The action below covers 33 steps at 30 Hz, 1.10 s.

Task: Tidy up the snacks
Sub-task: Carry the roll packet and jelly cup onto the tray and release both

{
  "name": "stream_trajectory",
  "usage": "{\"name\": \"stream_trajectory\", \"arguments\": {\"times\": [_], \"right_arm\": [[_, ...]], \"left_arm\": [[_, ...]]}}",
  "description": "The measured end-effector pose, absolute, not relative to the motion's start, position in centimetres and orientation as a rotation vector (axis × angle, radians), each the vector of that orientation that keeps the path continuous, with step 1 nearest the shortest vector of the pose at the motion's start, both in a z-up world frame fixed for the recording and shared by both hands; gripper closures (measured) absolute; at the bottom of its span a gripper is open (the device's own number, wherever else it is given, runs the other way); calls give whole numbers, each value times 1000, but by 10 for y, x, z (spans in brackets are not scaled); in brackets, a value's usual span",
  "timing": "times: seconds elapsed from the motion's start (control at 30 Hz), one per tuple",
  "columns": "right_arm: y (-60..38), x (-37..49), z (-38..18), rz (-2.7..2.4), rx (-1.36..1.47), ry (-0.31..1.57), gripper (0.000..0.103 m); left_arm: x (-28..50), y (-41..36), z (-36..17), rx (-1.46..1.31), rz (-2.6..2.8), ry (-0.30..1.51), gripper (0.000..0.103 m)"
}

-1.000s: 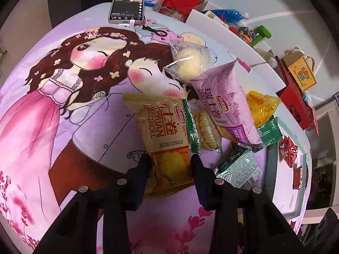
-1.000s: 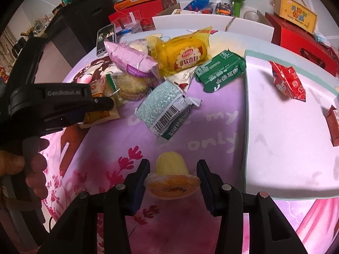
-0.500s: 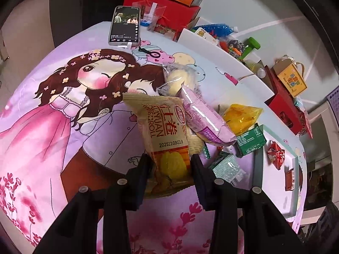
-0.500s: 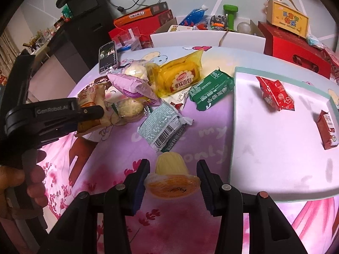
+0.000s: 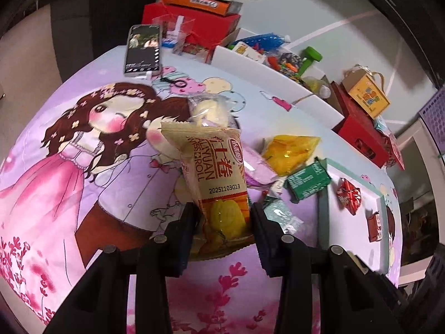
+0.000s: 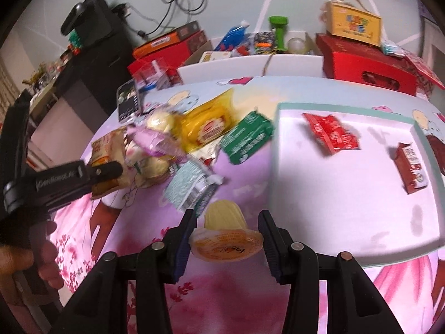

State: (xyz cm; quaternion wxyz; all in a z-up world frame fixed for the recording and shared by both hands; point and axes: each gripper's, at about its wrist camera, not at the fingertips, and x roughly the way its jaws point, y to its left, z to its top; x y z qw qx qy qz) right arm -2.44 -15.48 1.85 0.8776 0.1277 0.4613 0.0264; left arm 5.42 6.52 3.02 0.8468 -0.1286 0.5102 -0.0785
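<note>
My left gripper [image 5: 224, 218] is shut on the lower end of a beige and orange swiss roll packet [image 5: 219, 172], lifted above the snack pile. From the right wrist view that left gripper [image 6: 107, 171] shows at the left, held by a hand [image 6: 25, 261]. My right gripper [image 6: 226, 229] is shut on a small yellow jelly cup [image 6: 225, 235] with an orange lid, raised over the cloth. The pile holds a purple packet [image 6: 151, 139], a yellow cake packet [image 6: 207, 123], a green packet [image 6: 246, 137] and a silver-green packet [image 6: 190, 188].
A white tray [image 6: 333, 208] at the right holds two red packets [image 6: 329, 133], [image 6: 410, 164]. A phone [image 5: 143, 50] lies at the far edge of the cartoon-print cloth [image 5: 55, 172]. Red boxes [image 6: 367, 66], a yellow box [image 6: 353, 23] and a white bin [image 6: 250, 66] stand behind.
Both grippers have risen with their snacks, so the table looks further away. The swiss roll packet has come up off the pile. The right gripper has drifted towards the white tray.
</note>
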Motion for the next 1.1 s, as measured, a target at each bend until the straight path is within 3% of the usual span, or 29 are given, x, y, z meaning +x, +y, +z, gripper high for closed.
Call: {"name": "stream_trajectory", "arguments": {"times": [0.67,1.1], "right_arm": [[-318,-66,21,-411,490,888,54],[-373,-81,1,-552,562,898,54]], "left_arm": [[27,-61,39,-47,-470,1057,62],[10,-144,21,112,-678,1064,62]]}}
